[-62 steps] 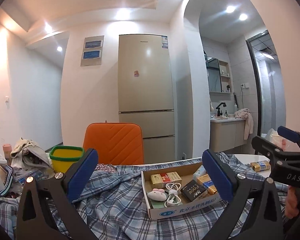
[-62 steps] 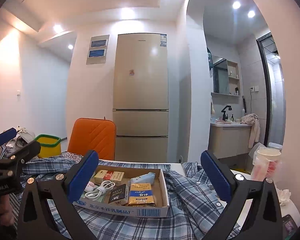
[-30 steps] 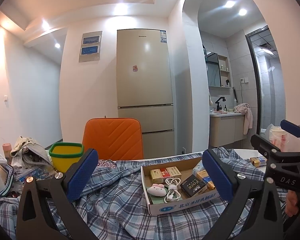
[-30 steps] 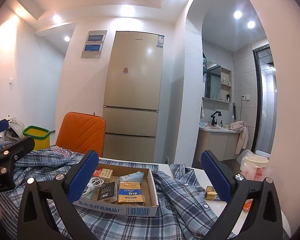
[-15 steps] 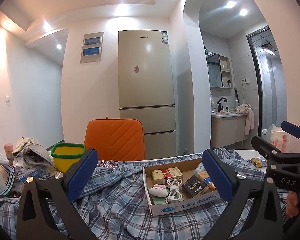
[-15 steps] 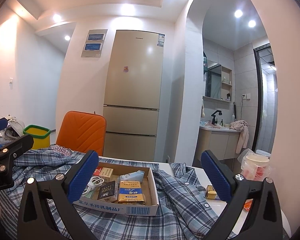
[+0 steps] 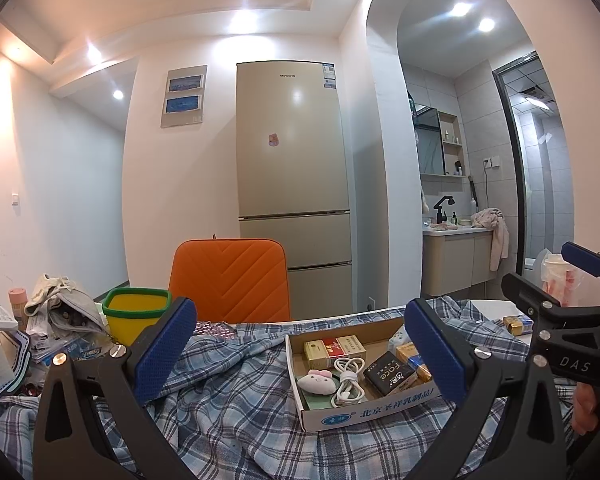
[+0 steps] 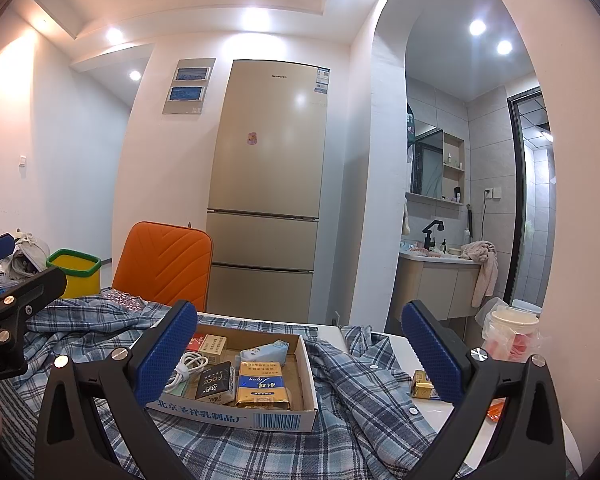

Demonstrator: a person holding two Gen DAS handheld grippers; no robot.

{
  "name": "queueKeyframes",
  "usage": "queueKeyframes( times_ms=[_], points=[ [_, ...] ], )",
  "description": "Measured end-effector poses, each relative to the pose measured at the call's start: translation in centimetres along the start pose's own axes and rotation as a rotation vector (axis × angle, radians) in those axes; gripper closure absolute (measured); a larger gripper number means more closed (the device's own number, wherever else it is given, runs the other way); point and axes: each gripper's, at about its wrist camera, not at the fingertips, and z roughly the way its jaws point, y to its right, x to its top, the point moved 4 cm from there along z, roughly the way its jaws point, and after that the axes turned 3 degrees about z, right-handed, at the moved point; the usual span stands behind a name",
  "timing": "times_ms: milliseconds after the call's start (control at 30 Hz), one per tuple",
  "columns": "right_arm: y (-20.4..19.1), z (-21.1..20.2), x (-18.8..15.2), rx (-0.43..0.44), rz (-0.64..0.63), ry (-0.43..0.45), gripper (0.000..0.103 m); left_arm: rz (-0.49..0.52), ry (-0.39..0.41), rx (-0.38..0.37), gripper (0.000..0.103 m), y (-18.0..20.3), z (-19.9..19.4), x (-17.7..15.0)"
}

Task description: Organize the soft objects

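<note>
In the left wrist view, the left tongs stand wide apart with nothing between their blue pads, held above a rumpled blue-and-white plaid shirt that covers most of the surface. A shallow cardboard box rests on the shirt just ahead, between the two pads. Inside it lie a small pink-and-white plush toy, a coiled white charging cable, a black carton and a red-and-yellow carton. The right tongs show at the far right edge, also released. Off to the left a yellow bin with a green rim sits among clutter, and an orange padded chair back stands behind the surface.

In the right wrist view, the right tongs are likewise spread and empty, above the same plaid shirt, whose buttoned edge trails over the white surface to the right. The cardboard box sits on the cloth, holding a gold-and-blue packet and a pale blue pouch.

Nothing is gripped, so this looks like the approach stage, with sorting not yet begun. The soft things are the shirt under the box and the plush toy in it. A sensible next move calls for lowering one pair of tongs to pinch a fold of the shirt or the toy, minding that pulling the cloth could drag or tip the box resting on it.
</note>
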Motion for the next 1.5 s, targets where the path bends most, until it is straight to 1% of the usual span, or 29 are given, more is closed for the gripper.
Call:
queueKeyframes(
  times_ms=[1000,1100,1500],
  points=[
    [0.00,0.04,-0.04,0.003,-0.003,-0.003,0.000,0.001,0.000,0.000,0.000,-0.28,0.14,-0.04],
    [0.00,0.05,-0.04,0.002,-0.003,-0.003,0.000,0.001,-0.003,0.011,0.000,-0.33,0.23,-0.11],
    [-0.02,0.05,-0.02,0.002,-0.003,-0.003,0.000,-0.001,-0.013,0.008,0.000,-0.36,0.48,-0.41]
  ],
)
